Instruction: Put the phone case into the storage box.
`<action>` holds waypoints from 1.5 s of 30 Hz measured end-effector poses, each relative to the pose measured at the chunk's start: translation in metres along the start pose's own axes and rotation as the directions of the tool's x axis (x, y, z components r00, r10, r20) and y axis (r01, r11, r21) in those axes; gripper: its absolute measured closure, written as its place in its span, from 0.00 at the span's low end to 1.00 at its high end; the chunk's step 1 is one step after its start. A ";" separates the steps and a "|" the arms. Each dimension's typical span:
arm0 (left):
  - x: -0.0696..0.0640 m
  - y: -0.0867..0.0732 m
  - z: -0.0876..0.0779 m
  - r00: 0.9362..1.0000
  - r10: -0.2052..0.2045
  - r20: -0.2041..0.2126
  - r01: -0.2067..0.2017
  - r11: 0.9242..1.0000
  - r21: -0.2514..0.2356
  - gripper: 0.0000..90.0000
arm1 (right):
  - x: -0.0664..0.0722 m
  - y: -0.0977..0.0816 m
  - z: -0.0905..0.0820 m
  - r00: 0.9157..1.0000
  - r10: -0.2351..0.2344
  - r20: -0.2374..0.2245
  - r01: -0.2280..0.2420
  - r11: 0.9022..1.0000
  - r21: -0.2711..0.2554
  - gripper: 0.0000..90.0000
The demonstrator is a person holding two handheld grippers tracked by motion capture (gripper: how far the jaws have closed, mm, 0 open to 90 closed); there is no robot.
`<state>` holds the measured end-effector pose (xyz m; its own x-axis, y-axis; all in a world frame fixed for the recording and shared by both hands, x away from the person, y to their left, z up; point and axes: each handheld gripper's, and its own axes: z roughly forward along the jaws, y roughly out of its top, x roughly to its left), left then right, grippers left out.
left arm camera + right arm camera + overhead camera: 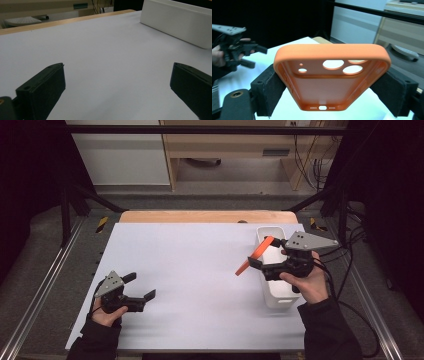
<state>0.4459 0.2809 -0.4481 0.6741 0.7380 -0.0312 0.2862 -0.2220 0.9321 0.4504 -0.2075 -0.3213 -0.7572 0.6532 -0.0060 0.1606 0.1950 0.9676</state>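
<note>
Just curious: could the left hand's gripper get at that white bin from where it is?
Probably yes: the left gripper stands open, and bare table lies between it and the white bin.

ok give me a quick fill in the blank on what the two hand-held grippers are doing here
1. The right hand-held gripper is shut on an orange phone ____.
2. The left hand-held gripper has its jaws ____, with nothing between them.
3. The phone case is held beside a ____ bin.
4. The bin stands at the table's ____ side in the high view.

Missing words: case; open; white; right
</note>
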 end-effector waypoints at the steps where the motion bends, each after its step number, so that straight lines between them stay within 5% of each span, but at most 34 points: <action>1: 0.000 -0.001 0.000 1.000 0.001 0.002 -0.001 1.000 0.001 0.00 | -0.003 0.002 0.001 1.000 0.011 0.026 -0.011 1.000 -0.003 0.18; 7: 0.001 -0.003 0.002 1.000 0.001 0.002 -0.001 1.000 0.007 0.00 | -0.011 0.005 0.002 0.995 0.030 0.097 -0.031 1.000 0.002 0.18; 11: 0.001 -0.004 0.004 1.000 0.000 0.005 0.000 1.000 0.015 0.00 | -0.020 0.008 0.004 0.982 0.049 0.182 -0.051 0.999 0.006 0.18; 30: 0.001 -0.006 0.007 1.000 0.003 0.011 -0.004 1.000 0.023 0.00 | -0.048 0.012 0.013 0.943 0.092 0.320 -0.108 0.994 0.030 0.18; 45: 0.000 -0.007 0.008 1.000 0.007 0.018 -0.007 1.000 0.026 0.00 | -0.076 0.015 0.024 0.887 0.117 0.446 -0.152 0.987 0.044 0.18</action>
<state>0.4500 0.2774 -0.4572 0.6881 0.7250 -0.0313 0.2991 -0.2441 0.9225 0.5255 -0.2366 -0.3124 -0.3706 0.9288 -0.0048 0.3021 0.1254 0.9450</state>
